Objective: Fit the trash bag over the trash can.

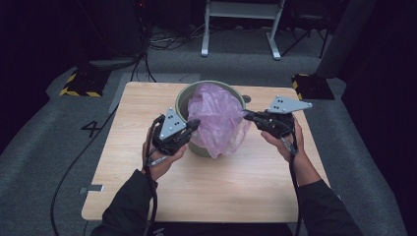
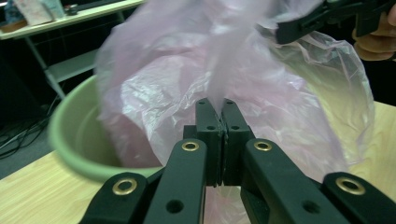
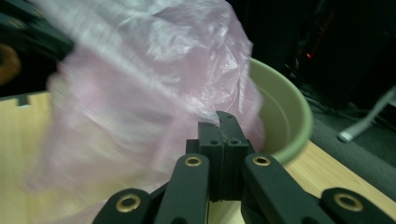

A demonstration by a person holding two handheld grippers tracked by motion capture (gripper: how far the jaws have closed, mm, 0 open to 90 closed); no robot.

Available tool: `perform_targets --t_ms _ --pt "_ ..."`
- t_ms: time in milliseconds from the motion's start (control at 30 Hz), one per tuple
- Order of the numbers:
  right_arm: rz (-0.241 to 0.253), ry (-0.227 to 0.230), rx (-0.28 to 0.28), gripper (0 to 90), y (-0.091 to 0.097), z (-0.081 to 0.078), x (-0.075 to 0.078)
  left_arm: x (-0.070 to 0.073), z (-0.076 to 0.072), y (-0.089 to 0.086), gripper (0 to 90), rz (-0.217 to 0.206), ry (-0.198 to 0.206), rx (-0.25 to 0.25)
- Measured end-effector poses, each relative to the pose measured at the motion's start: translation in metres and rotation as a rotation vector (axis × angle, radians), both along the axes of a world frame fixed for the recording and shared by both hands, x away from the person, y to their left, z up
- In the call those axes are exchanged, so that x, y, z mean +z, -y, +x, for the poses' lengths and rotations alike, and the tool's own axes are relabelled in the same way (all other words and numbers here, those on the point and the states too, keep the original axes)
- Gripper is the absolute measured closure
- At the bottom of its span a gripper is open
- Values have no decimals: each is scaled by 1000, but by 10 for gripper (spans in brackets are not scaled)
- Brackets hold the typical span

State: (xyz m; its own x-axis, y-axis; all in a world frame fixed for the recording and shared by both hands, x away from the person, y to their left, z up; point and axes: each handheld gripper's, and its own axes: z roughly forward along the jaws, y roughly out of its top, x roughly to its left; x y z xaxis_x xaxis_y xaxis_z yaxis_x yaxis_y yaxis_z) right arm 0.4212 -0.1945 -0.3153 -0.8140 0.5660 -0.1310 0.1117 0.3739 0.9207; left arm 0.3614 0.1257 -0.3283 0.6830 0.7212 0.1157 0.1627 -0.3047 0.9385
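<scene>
A thin pink plastic bag point(image 1: 216, 118) billows over a green round bin point(image 1: 183, 98) at the back middle of the wooden table point(image 1: 206, 182). My left gripper point(image 1: 196, 124) is at the bag's left side; in the left gripper view its jaws point(image 2: 216, 105) are pressed together on a fold of the bag point(image 2: 187, 93). My right gripper point(image 1: 246, 115) is at the bag's right side; in the right gripper view its jaws point(image 3: 220, 119) are shut on the bag's film point(image 3: 140, 84). The bin's rim point(image 3: 289, 116) curves behind the bag.
The bin's green rim point(image 2: 65, 144) stands left of the bag in the left gripper view. A white-legged stand point(image 1: 241, 29) and cables lie on the grey floor beyond the table. Yellow-black striped blocks point(image 1: 81, 83) sit at the far corners.
</scene>
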Motion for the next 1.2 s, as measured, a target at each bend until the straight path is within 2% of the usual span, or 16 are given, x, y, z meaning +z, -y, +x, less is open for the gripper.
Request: perform_targets --t_ms 167,333,400,467,500,567,633,733,800,900,967,1100,1133,1200 --pt "-21 -19 -76 900 8 15 -4 1 7 -15 884 44 9 41" --pt "-37 -29 -138 900 14 25 -7 2 17 -29 883 53 5 67" --pt "-49 -30 -157 900 16 30 -9 3 21 -33 883 86 19 93" --pt "-52 -53 -170 900 20 35 -12 3 26 -35 883 133 27 119" --pt "-61 -54 -179 900 21 37 -14 3 28 -37 883 144 27 116" --pt "-67 -73 -184 900 23 41 -17 0 35 -42 883 131 0 108" --pt "-74 -84 -185 900 24 44 -20 -5 44 -46 882 147 -20 123" --pt "-79 -91 -185 900 23 47 -24 -10 52 -50 859 120 -40 118" --pt "-86 -79 -189 900 21 48 -25 -13 57 -52 857 134 -17 127" --pt "-81 -68 -192 900 19 50 -25 -20 64 -56 835 83 2 132" --pt "-64 -63 -189 892 18 52 -26 -25 68 -60 808 28 22 143" --pt "-60 -80 -188 873 15 56 -29 -35 76 -64 802 -12 26 151" --pt "-60 -83 -189 873 14 57 -29 -37 78 -66 776 -23 23 154" --pt "-62 -86 -191 873 14 57 -31 -42 80 -72 651 -83 7 156"
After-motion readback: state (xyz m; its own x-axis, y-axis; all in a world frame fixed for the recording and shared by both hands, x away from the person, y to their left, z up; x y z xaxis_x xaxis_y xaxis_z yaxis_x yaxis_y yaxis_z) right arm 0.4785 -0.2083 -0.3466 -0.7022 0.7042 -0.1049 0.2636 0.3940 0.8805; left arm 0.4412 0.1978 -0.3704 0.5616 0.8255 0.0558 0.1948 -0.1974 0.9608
